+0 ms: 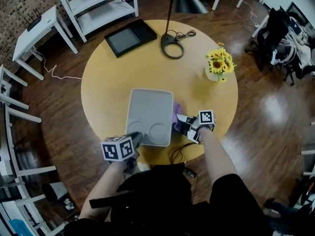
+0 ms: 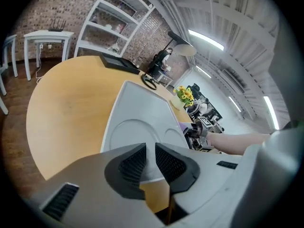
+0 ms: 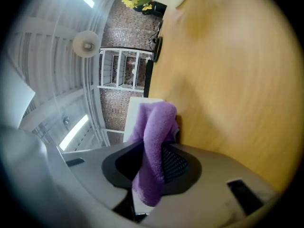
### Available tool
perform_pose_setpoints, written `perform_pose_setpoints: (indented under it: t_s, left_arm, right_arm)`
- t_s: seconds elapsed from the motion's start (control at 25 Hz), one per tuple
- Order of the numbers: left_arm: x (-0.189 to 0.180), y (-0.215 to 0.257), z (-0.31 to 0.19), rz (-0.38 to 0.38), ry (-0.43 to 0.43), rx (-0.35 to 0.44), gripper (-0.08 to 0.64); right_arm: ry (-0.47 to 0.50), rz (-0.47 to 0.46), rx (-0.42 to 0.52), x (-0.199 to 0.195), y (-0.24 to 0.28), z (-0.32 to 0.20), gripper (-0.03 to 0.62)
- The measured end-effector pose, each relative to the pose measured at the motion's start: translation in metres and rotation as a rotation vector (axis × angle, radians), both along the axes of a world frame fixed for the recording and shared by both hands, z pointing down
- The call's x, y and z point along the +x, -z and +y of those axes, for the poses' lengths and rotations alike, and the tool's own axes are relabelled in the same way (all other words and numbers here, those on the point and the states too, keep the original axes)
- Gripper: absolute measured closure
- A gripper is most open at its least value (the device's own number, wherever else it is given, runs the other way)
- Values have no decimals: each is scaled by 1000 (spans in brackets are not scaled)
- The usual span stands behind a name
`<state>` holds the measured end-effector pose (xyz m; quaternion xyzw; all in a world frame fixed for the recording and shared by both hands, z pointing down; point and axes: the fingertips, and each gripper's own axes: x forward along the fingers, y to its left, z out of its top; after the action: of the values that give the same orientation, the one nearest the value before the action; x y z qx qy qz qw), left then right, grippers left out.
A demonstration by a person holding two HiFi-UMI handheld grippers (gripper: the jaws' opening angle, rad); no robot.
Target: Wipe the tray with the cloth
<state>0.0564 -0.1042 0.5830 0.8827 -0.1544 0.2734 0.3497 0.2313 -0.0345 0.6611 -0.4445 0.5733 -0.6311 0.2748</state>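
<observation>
Lying flat near the middle of the round yellow worktop (image 1: 98,87), the grey tray (image 1: 149,107) has a short edge turned toward the person, with two shallow round recesses at that near end. The left gripper (image 2: 151,148) sits at the tray's near left corner. Its jaws are drawn together, leaving only a slit between the ribbed pads, and the tray's near rim shows through that slit (whether the pads actually nip the rim I cannot tell). The right gripper (image 3: 154,148) is just beside the tray's right edge, its jaws clamped on the purple cloth (image 3: 156,122). The cloth stands up out of the jaws in a folded bunch and also hangs below them. That bunch reaches the tray's right rim, though contact is hard to judge. Farther across the worktop stand a vase of sunflowers (image 1: 220,62), a black lamp (image 1: 172,45) with its cord, and a black-framed panel (image 1: 130,37) overhanging the far edge. A white shelf unit (image 1: 101,4) stands on the wooden floor (image 1: 266,107) beyond.
</observation>
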Motion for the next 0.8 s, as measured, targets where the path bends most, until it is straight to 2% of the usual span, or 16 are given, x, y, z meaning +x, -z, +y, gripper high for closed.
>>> perform_pose_setpoints:
  t_s: [0.16,0.28,0.36,0.52,0.64,0.8]
  left_arm:
    - [1,0,7,8,-84,-12,500]
    - [2,12,5,66,-128,-29,500]
    - [0,24,-6,89,-136,21,500]
    - [-17,33,-44,55,-105,178,499]
    - [-26,21,-62,25,-66,172,499]
    - [-32,0,-60,-10,-29,143,499]
  right_arm:
    - [-25,-6,-19,-24,1,21,489]
    - [-40,-1,-24,-35,2,31,489]
    - [-47,3,-25,-41,2,38,489]
    - [-64,-1,-30,-56,3,53,489]
    - [-71,-6,-24,-66,4,62,489]
    - [-47,-21,-21,-79,-1,76,489]
